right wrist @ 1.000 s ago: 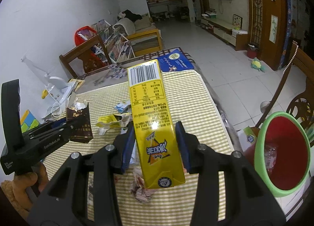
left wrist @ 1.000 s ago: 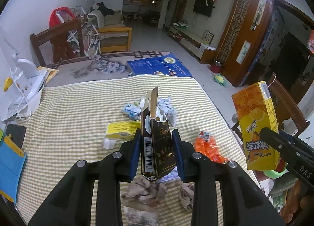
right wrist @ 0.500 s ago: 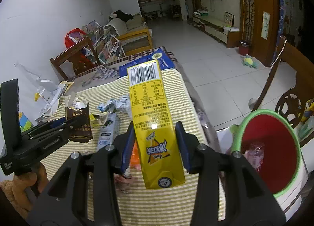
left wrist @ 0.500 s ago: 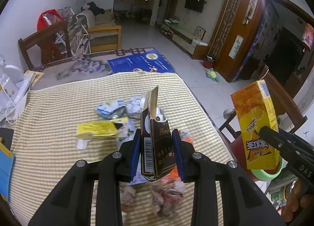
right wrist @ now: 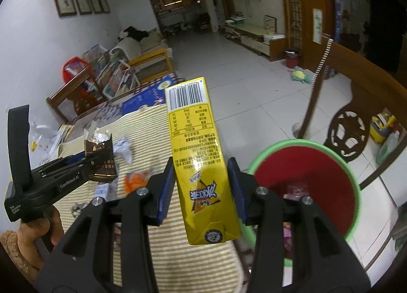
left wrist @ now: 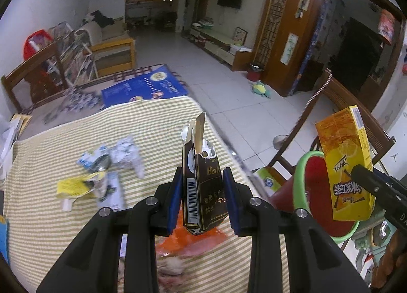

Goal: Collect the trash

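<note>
My left gripper (left wrist: 202,199) is shut on a torn dark brown carton (left wrist: 203,191) and holds it upright above the striped tablecloth (left wrist: 51,216); the carton also shows in the right wrist view (right wrist: 100,163). My right gripper (right wrist: 201,188) is shut on a tall yellow drink carton (right wrist: 201,165), held over the table's right edge beside a red bin with a green rim (right wrist: 305,181). The yellow carton (left wrist: 346,168) and the bin (left wrist: 305,186) also show in the left wrist view. Some trash lies in the bin.
On the cloth lie a yellow wrapper (left wrist: 76,186), crumpled white-blue packets (left wrist: 124,153), an orange wrapper (left wrist: 193,239) and crumpled paper (left wrist: 170,267). A wooden chair (right wrist: 356,104) stands behind the bin. A blue poster (left wrist: 145,87) lies beyond the table.
Both grippers have moved right with their cartons. The red bin has come closer and now lies just right of the yellow carton. The table trash has slid left in view.
</note>
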`<state>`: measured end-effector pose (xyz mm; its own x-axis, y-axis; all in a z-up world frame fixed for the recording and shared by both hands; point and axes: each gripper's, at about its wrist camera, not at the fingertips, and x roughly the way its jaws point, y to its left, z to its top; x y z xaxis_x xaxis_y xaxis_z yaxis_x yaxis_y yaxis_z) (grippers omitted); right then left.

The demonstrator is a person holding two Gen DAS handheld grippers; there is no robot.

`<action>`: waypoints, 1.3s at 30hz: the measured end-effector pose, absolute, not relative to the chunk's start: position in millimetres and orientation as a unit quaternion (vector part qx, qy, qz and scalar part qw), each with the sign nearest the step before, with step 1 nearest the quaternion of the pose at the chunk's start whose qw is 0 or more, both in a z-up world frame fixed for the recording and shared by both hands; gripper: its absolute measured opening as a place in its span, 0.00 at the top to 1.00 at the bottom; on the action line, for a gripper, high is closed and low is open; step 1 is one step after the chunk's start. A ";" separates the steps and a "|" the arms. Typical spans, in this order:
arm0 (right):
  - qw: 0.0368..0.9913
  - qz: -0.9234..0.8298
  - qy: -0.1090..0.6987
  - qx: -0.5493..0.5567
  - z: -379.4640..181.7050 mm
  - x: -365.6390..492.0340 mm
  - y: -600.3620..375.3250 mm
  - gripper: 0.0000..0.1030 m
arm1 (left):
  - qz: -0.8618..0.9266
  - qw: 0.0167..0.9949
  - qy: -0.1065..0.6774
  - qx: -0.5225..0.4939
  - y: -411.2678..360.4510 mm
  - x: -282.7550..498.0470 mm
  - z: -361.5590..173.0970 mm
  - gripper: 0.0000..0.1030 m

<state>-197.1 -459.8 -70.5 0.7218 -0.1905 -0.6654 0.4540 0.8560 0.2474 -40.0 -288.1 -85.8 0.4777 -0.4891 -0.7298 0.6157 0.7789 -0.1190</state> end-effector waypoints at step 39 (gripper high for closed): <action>0.868 -0.259 0.307 0.291 -102.7 -313.6 -623.8 0.61 | -0.473 0.751 0.442 0.132 -499.3 -165.1 -119.2 0.71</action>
<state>-313.6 -623.8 -102.7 0.6771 -0.2709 -0.6842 0.6281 0.6972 0.3455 -165.1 -499.3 -119.2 0.1620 -0.5929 -0.7889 0.8261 0.5187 -0.2202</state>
